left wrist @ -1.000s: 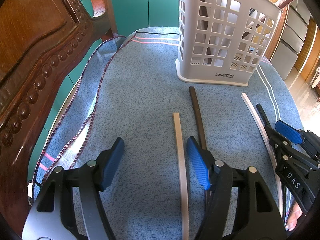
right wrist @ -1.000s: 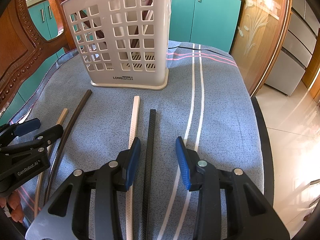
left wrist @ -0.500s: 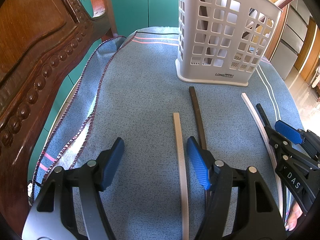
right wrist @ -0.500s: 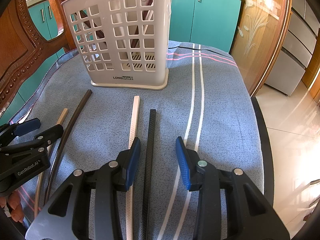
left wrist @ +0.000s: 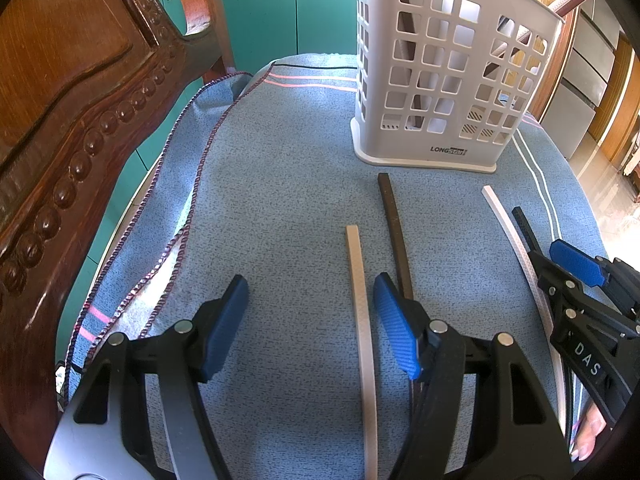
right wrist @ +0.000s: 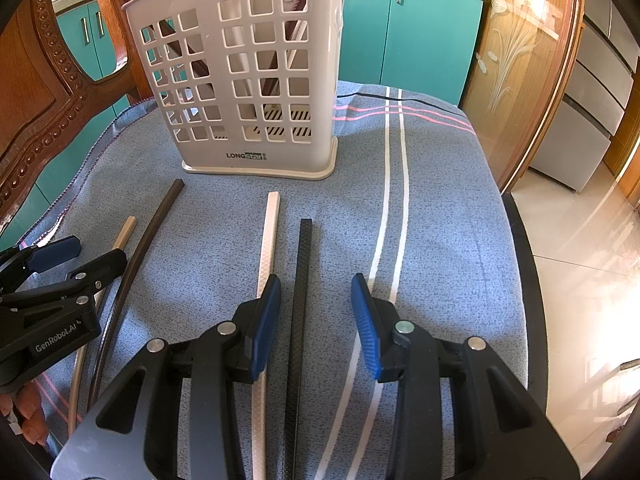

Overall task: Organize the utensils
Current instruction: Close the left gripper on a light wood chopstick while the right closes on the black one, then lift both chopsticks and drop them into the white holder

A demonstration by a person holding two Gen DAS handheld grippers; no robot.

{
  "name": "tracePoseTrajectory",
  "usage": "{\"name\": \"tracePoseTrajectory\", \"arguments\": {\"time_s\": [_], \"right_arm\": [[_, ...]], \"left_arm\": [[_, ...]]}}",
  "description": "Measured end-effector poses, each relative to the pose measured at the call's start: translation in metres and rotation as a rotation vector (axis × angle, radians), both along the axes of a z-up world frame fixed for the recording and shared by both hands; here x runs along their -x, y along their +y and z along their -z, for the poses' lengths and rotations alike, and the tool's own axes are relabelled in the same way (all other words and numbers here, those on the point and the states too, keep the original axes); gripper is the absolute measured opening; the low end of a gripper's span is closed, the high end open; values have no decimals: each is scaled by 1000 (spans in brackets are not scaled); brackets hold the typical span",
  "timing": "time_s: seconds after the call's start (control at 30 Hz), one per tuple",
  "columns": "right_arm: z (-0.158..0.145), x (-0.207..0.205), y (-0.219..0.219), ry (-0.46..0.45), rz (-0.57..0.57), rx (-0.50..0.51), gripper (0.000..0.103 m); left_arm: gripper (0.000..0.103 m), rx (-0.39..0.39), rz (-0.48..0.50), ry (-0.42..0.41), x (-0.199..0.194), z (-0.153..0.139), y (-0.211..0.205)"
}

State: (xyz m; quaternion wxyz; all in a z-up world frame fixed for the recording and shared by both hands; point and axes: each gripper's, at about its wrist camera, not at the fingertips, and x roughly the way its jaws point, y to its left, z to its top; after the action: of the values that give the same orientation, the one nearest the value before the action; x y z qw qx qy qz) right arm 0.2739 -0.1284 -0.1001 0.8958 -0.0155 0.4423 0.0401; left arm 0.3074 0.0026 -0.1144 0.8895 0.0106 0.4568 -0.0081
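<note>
Four long sticks lie side by side on the blue cloth: a beige stick (left wrist: 362,312), a dark brown stick (left wrist: 394,232), a white stick (right wrist: 269,248) and a black stick (right wrist: 301,280). Behind them stands a white slotted utensil basket (right wrist: 256,80). My left gripper (left wrist: 310,308) is open; the beige stick runs between its fingers, close to the right pad, untouched. My right gripper (right wrist: 316,308) is open too, with the black stick lying between its blue pads and the white stick under the left finger (right wrist: 266,320).
A carved wooden chair back (left wrist: 60,120) rises at the left. The cloth-covered table (right wrist: 440,220) drops off at its right edge toward a tiled floor (right wrist: 580,260). Teal cabinets (right wrist: 420,32) stand behind. Each gripper shows at the edge of the other's view.
</note>
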Motion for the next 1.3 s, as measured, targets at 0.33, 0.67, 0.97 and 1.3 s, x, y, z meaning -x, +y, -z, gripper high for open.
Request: {"name": "tracePoseTrajectory", "arguments": {"time_s": [0.33,0.67,0.97,1.3], "right_arm": [[-1,-11,4,16,-27,-25,11],[-17,-11,-17,-19,-26,-149,7],[-92,27,-33,-178,-58,-236,7],[-170,75,-54,-328,-78,-347,7]], "left_arm": [[34,7,51,-1,0,-4,-8],[7,111,58,-3,1,-15,-5],[7,259,85,-166,42,-89,18],[7,311,159,-359,97,-184,22]]}}
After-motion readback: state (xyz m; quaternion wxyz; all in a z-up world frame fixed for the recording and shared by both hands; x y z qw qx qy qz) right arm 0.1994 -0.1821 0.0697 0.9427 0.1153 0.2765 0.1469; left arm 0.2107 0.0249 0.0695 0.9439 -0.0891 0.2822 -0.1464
